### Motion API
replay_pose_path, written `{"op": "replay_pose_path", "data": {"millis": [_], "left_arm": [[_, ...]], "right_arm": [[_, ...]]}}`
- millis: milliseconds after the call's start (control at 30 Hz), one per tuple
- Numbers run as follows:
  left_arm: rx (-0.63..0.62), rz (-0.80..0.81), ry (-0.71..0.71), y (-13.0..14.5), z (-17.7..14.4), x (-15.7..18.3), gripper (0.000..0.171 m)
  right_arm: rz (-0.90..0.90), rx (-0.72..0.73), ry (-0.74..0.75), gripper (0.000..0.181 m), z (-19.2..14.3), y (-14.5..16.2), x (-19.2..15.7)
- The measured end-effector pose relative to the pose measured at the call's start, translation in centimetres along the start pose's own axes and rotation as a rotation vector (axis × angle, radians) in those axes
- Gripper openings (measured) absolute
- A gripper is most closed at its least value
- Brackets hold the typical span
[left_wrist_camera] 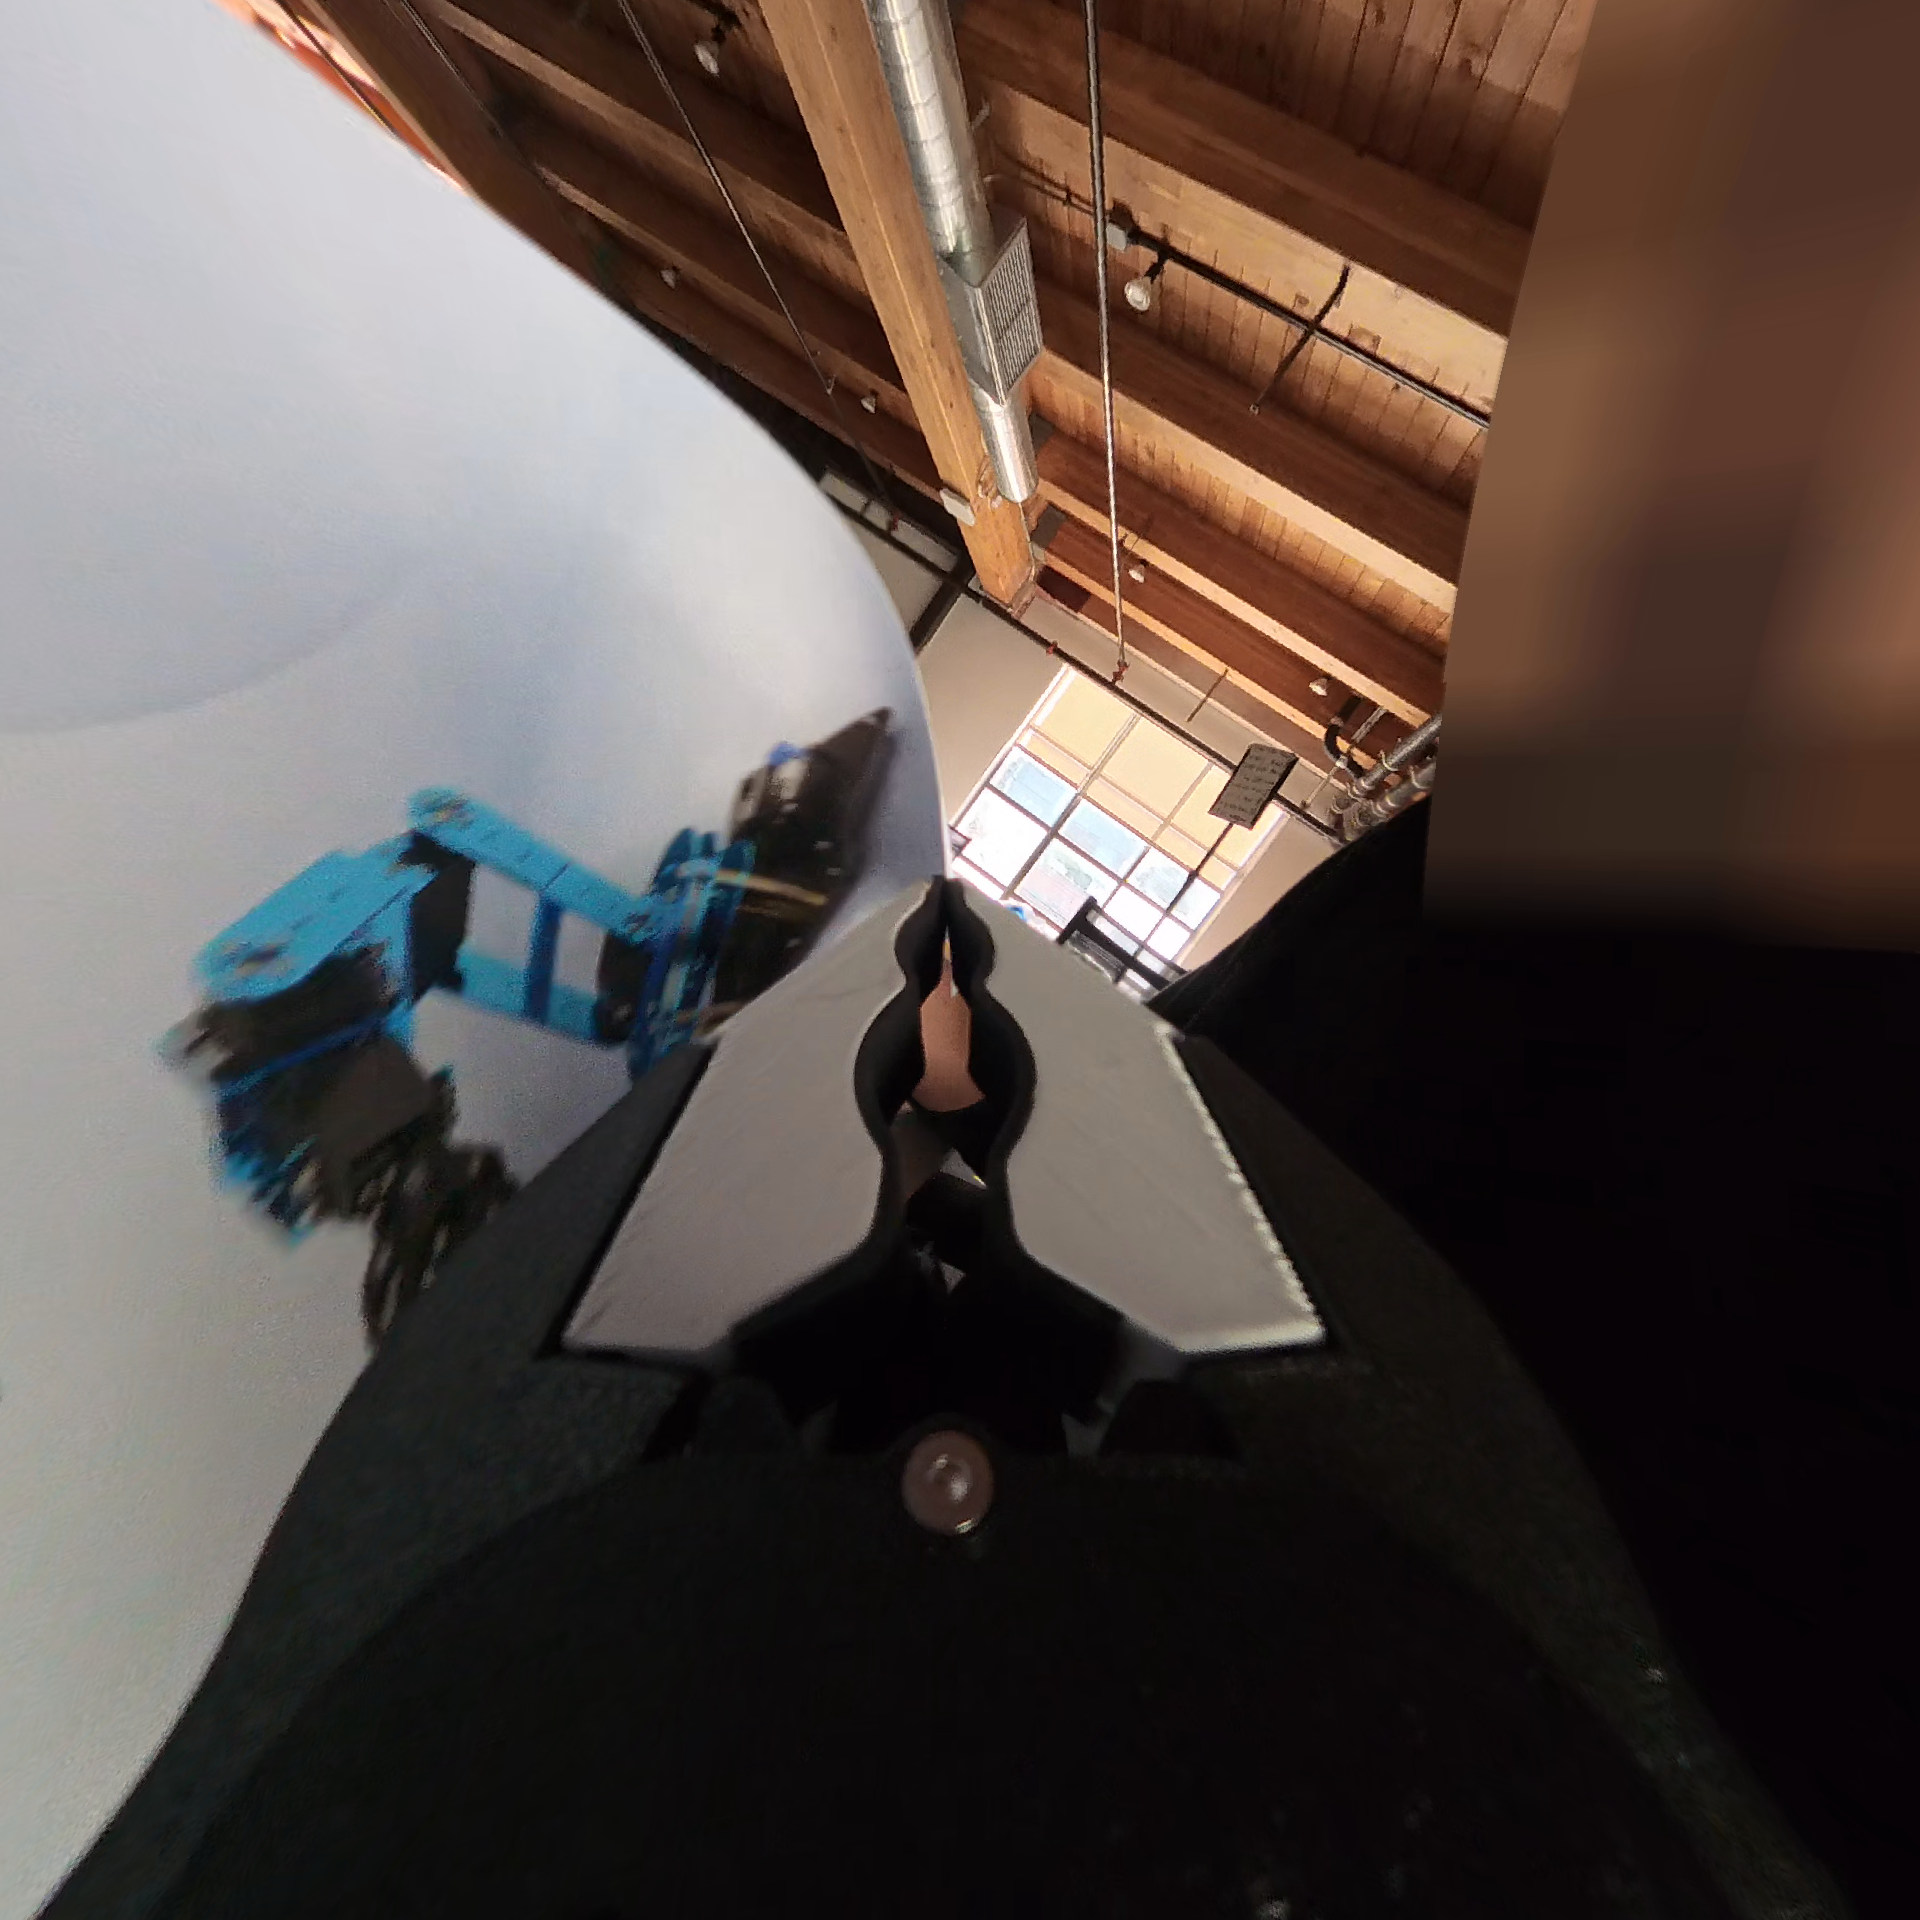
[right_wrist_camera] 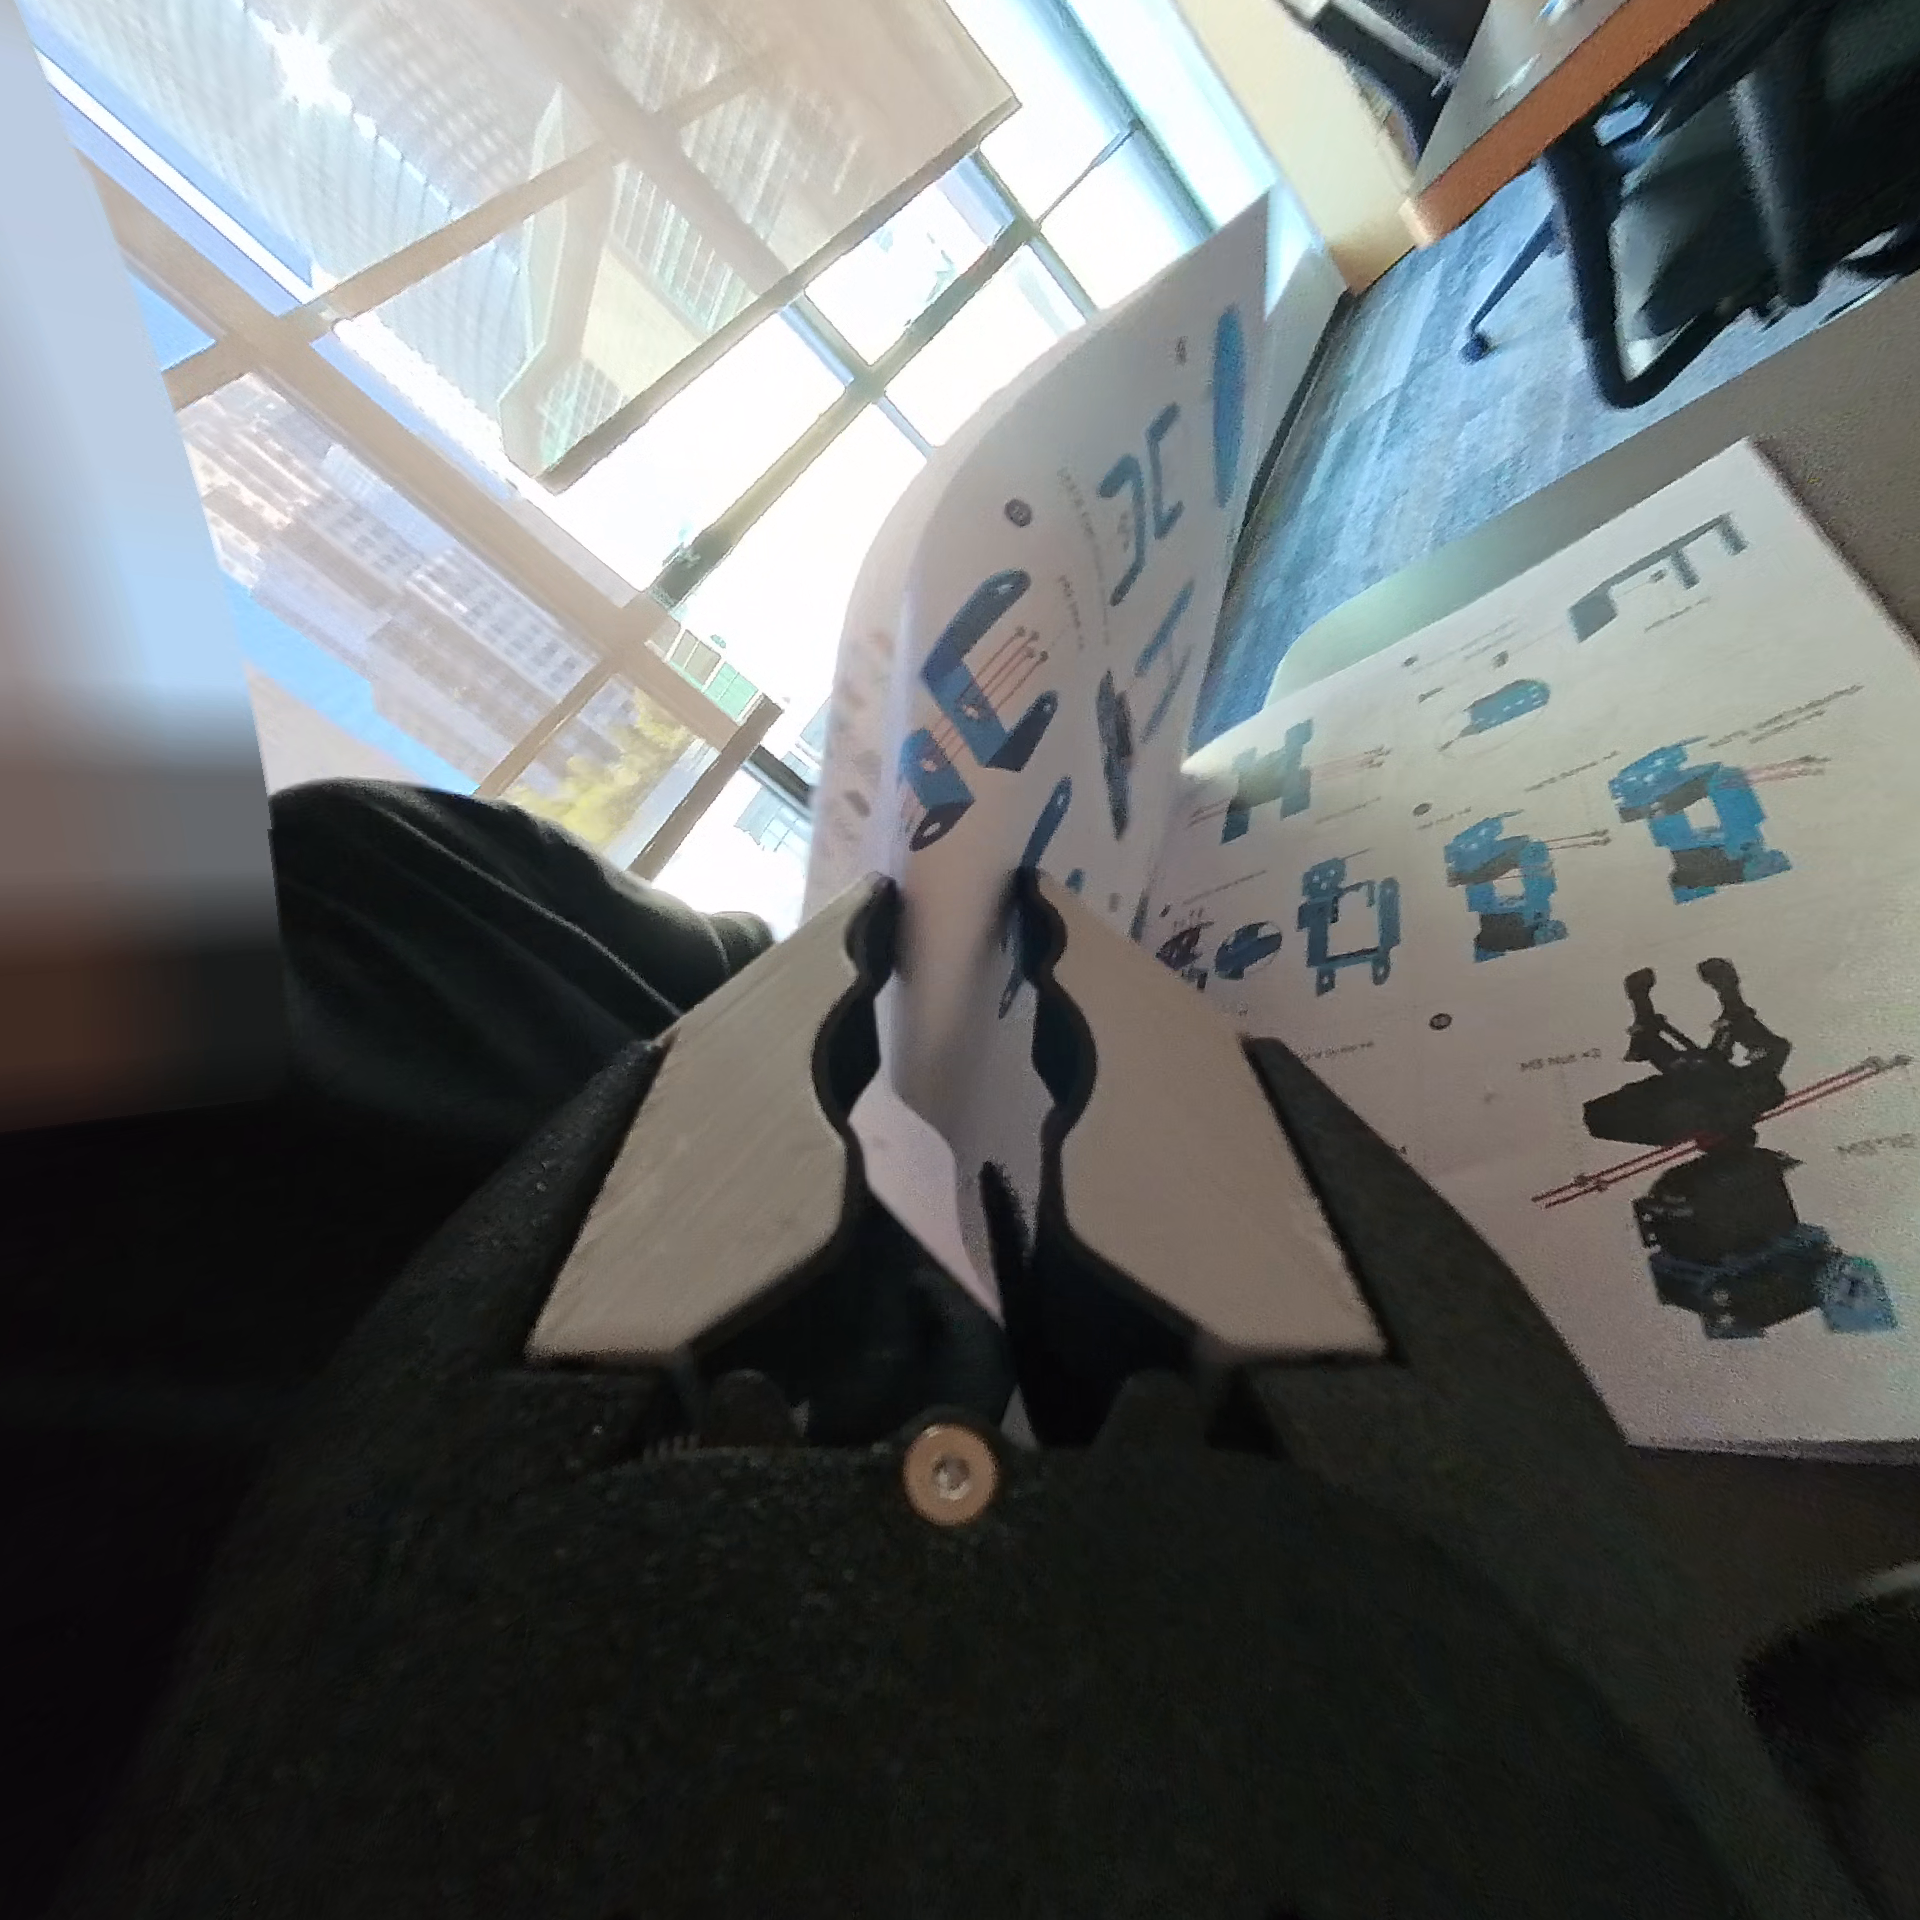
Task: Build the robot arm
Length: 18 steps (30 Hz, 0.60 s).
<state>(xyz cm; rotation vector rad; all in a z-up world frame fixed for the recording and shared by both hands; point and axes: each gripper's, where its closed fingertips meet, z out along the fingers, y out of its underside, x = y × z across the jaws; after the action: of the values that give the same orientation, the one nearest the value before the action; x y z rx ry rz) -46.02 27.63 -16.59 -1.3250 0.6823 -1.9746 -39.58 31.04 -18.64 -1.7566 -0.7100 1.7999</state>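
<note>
A: Left gripper (left_wrist_camera: 943,896)?
B: Tips are seen pressed together, tilted up toward a timber ceiling (left_wrist_camera: 1195,312) with a metal duct (left_wrist_camera: 961,208). Nothing is seen pinched at the tips. A curved white page (left_wrist_camera: 364,520) is seen just left of it, printed with a blurred blue-and-black robot arm (left_wrist_camera: 499,956). Whether page and gripper touch cannot be told.

A: Right gripper (right_wrist_camera: 956,894)?
B: Jaws are parted slightly, with a lifted page (right_wrist_camera: 1049,665) standing edge-on between them. The fingers (right_wrist_camera: 727,1164) are set close on either side; a firm pinch cannot be confirmed through the blur.

A: Where is the page lying?
B: It is raised from an open booklet (right_wrist_camera: 1558,935) spread flat to the right, on a worktop. Blue part diagrams are printed on both.

A: Surroundings?
B: A large window (right_wrist_camera: 468,416) is seen behind, a dark sleeve (right_wrist_camera: 447,914) at left, carpet (right_wrist_camera: 1382,436) and a chair (right_wrist_camera: 1714,208) at upper right.
</note>
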Motion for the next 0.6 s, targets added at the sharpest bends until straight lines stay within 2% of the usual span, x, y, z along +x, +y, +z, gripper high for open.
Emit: {"op": "replay_pose_path", "data": {"millis": [100, 200, 300, 367, 400, 433, 467, 500, 600], "left_arm": [[0.023, 0.042, -0.079, -0.9, -3.9, 1.6, 0.0], [0.058, 0.069, -0.207, -2.0, -9.1, 2.7, 0.0], [0.054, 0.065, -0.454, -1.4, -14.0, 1.3, 0.0], [0.041, 0.057, -0.61, -0.3, -15.6, -0.4, 0.0], [0.045, 0.073, -0.677, 0.1, -15.8, -1.1, 0.014], [0.047, 0.087, -0.742, 0.5, -15.8, -1.9, 0.041], [0.033, 0.102, -0.795, 1.2, -15.7, -2.6, 0.056], [0.018, 0.128, -0.848, 1.9, -15.6, -3.3, 0.065], [-0.019, 0.25, -1.034, 3.1, -15.5, -5.9, 0.063]], "right_arm": [[-0.035, 0.035, 0.107, 0.015, -1.5, -0.9, 0.8], [-0.111, 0.032, 0.265, 0.012, -2.8, -0.8, 1.7], [-0.2, 0.028, 0.478, 0.009, -4.1, -0.4, 2.7], [-0.255, 0.035, 0.511, 0.007, -3.4, -0.3, 1.7], [-0.285, 0.044, 0.539, 0.006, -3.0, -0.4, 1.3], [-0.333, 0.05, 0.582, 0.004, -2.6, -0.7, 1.0], [-0.385, 0.045, 0.615, 0.002, -2.2, -0.8, 0.6], [-0.428, 0.034, 0.637, 0.0, -1.7, -0.8, 0.1], [-0.5, 0.028, 0.65, 0.0, -0.5, -0.6, -1.5]]}}
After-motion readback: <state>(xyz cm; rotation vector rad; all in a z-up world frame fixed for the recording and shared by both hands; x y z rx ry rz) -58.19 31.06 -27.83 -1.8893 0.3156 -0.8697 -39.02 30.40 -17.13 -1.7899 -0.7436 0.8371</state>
